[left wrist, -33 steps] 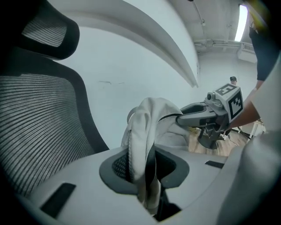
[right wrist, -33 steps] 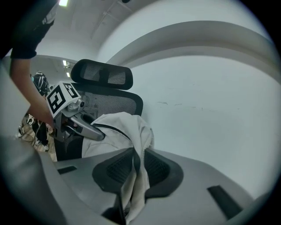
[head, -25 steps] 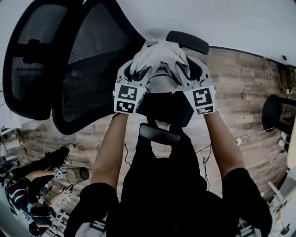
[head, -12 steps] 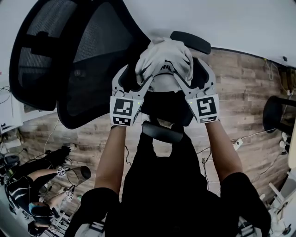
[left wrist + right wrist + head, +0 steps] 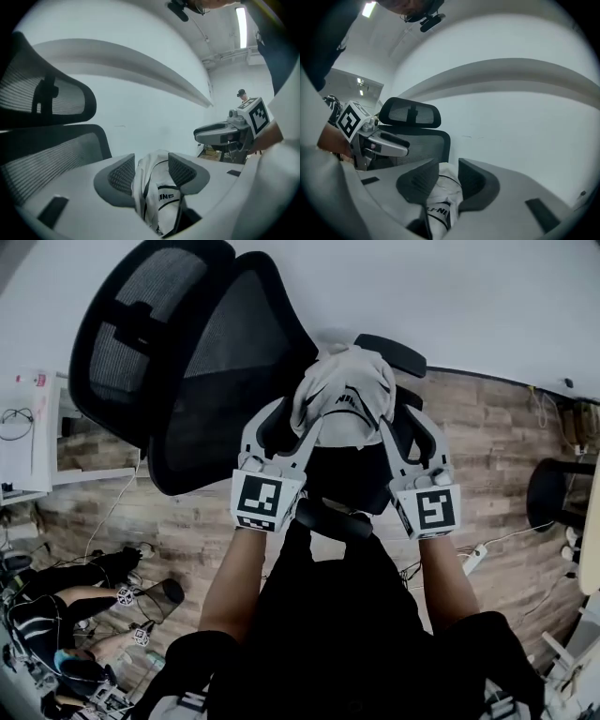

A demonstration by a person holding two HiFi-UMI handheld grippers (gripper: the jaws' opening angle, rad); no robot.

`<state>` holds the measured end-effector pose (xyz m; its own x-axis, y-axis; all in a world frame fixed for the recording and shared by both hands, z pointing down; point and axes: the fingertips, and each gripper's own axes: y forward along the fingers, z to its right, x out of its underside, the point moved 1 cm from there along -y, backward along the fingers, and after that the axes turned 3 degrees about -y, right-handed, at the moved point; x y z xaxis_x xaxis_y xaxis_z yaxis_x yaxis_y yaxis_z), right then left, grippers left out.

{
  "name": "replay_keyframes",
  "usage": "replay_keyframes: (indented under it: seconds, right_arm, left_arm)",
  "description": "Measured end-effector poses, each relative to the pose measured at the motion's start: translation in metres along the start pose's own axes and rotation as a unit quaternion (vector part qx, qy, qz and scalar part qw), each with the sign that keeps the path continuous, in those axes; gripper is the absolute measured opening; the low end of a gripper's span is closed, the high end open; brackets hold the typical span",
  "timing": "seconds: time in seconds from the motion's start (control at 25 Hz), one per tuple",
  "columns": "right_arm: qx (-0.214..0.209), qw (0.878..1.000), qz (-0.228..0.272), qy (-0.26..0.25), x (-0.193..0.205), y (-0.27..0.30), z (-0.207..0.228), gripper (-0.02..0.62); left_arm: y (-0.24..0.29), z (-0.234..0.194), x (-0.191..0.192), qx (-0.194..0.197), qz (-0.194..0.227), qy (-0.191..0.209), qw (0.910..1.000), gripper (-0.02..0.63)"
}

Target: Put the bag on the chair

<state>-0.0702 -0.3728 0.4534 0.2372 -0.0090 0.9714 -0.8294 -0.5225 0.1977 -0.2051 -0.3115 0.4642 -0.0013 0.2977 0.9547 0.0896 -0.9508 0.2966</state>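
A white bag (image 5: 342,390) with black straps and print hangs between my two grippers, above the black seat (image 5: 342,470) of a mesh-backed office chair (image 5: 216,371). My left gripper (image 5: 302,423) pinches the bag's left side. Its jaws have just been closing, and the cloth (image 5: 157,187) bunches between its pads (image 5: 123,174). My right gripper (image 5: 382,418) holds the other side. Its jaws have also just been closing, with the fabric (image 5: 440,192) squeezed between them. The chair's backrest (image 5: 422,145) and headrest (image 5: 47,101) stand just beyond the bag.
The chair's armrests (image 5: 389,329) (image 5: 328,519) flank the seat. A white wall rises behind the chair. On the wooden floor, a person (image 5: 56,615) sits at the lower left. A white shelf (image 5: 28,427) stands at the left, another black chair (image 5: 553,474) and a power strip (image 5: 473,554) at the right.
Both grippers have risen together with the bag, and their marker cubes now look larger and nearer the camera. The chair back has shifted right in the head view.
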Motion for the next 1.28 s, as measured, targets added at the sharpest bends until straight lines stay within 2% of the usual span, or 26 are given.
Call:
replay_keyframes:
  seconds: [0.08,0.12,0.16,0.24,0.4,0.52,0.64,0.92,1.08,1.2,1.28]
  right_arm:
    - [0.008,1.0,0.0,0.015,-0.006,-0.006,0.003,0.06]
    - [0.009,1.0,0.006,0.021,-0.01,-0.007,0.005,0.035]
    - [0.009,1.0,0.013,0.024,-0.015,-0.007,0.005,0.026]
    - [0.01,0.999,0.02,0.026,-0.023,-0.008,0.003,0.021]
    - [0.021,1.0,0.007,0.01,-0.044,-0.01,-0.001,0.021]
    - [0.027,0.999,0.015,-0.009,-0.062,-0.013,-0.006,0.021]
    - [0.031,0.999,0.011,-0.029,-0.056,-0.015,-0.011,0.02]
    - [0.04,0.998,-0.014,-0.036,-0.045,-0.015,-0.008,0.02]
    - [0.027,0.998,-0.001,-0.061,-0.047,-0.012,-0.017,0.02]
    - [0.017,0.996,-0.003,-0.088,-0.05,-0.01,-0.025,0.02]
    - [0.013,0.996,-0.003,-0.088,-0.055,-0.008,-0.029,0.02]
  left_arm:
    - [-0.007,0.001,-0.01,-0.006,0.014,0.004,0.9999,0.173]
    - [-0.01,0.0,-0.015,-0.011,0.02,0.004,0.9997,0.116]
    - [-0.013,0.0,-0.018,-0.014,0.027,0.002,0.9995,0.049]
    - [-0.019,0.004,-0.024,-0.004,0.037,-0.004,0.9993,0.023]
    - [-0.028,0.006,-0.043,0.023,0.049,-0.008,0.9985,0.023]
    - [-0.03,0.002,-0.049,0.028,0.04,-0.002,0.9988,0.023]
    - [-0.028,0.004,-0.043,0.035,0.038,0.001,0.9987,0.023]
    - [-0.023,0.012,-0.03,0.043,0.033,0.029,0.9981,0.023]
    - [-0.023,0.014,-0.028,0.039,0.029,0.049,0.9976,0.023]
    - [-0.025,0.014,-0.03,0.041,0.031,0.049,0.9975,0.023]
    - [-0.029,0.011,-0.036,0.036,0.036,0.047,0.9976,0.023]
